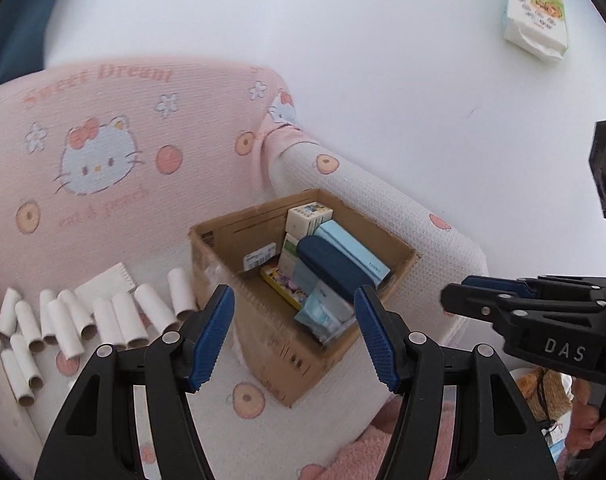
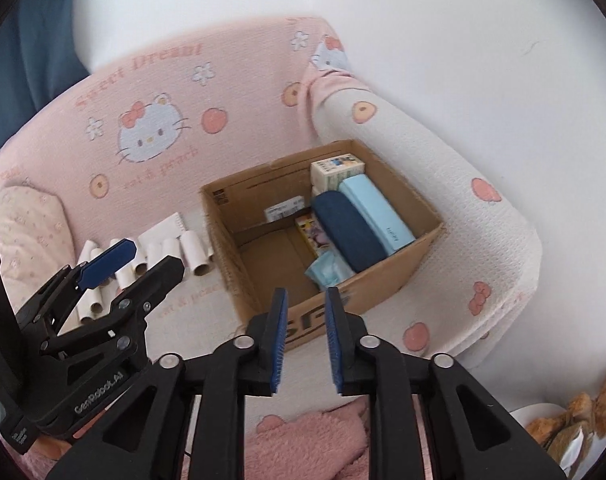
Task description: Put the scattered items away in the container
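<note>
An open cardboard box [image 1: 231,224] [image 2: 263,176] sits on a pink cartoon-print sofa seat. Inside lie a dark blue case [image 1: 335,268] [image 2: 349,232], a light blue box [image 1: 355,252] [image 2: 379,212], a small white carton [image 1: 307,220] [image 2: 337,172], a yellow packet [image 1: 281,284] and a blue tissue packet [image 2: 329,270]. Several white cardboard tubes [image 1: 103,316] [image 2: 195,252] lie left of the box. My left gripper [image 1: 295,294] [image 2: 151,258] hovers open near the box's front, empty. My right gripper [image 2: 307,294] [image 1: 459,292] stands slightly open, nothing between its pads.
A white notepad [image 1: 107,284] [image 2: 167,228] lies behind the tubes. A tissue pack [image 1: 535,8] rests on the white surface beyond the armrest [image 2: 443,160]. A cushion [image 2: 31,224] sits at far left, a pink fluffy blanket [image 2: 311,436] in front, a brown plush toy [image 2: 583,412] at right.
</note>
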`<state>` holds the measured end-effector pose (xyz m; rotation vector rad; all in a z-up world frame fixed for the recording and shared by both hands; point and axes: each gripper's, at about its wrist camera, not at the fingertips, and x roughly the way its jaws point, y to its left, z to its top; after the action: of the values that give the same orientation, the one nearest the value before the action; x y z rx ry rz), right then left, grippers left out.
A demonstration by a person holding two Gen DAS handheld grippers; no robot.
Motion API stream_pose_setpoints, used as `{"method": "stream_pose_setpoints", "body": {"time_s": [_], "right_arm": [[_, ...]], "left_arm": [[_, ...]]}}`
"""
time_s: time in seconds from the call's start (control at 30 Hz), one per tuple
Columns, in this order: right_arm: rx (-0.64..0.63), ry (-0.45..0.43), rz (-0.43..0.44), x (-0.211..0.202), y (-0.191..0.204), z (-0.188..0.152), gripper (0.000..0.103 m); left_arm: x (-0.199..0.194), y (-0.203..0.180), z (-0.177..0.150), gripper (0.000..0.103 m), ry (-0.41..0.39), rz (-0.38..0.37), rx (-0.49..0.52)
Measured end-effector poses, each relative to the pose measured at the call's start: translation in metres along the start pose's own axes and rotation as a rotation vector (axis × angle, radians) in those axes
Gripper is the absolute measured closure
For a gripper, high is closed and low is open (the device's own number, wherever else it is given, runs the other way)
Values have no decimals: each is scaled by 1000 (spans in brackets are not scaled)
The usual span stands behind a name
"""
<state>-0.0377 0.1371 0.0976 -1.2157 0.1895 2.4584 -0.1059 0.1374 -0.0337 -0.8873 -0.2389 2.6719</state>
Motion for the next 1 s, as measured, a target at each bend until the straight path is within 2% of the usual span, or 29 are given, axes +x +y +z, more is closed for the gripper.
{"method": "stream_pose_setpoints", "body": {"time_s": [0.1,0.23,0.37,0.5,0.63,0.73,0.8,1.0], "right_arm": [[-16,-6,1,1,13,-16,59],[-70,-16,-51,2,39,-39,49],[-103,-17,-54,-1,56,-53,42],[-81,-33,-94,-5,62,-57,33],[-42,-17,-147,-5,63,-62,30],[-53,-12,-150,-6,71,-66,30],[-74,-8,-138,-7,78,-69,27],[-108,-4,-219,-11,92,-75,23]], "left_arm": [[-13,12,-20,37,-16,25,0],[-32,23,-33,37,-42,109,67],[-54,30,-33,37,-86,176,138],[-66,40,-30,36,-68,128,103],[-71,44,-23,36,-58,64,50],[-72,45,-22,34,-44,12,27],[-68,41,-23,28,-21,4,48],[-66,26,-23,27,-24,22,98]]}}
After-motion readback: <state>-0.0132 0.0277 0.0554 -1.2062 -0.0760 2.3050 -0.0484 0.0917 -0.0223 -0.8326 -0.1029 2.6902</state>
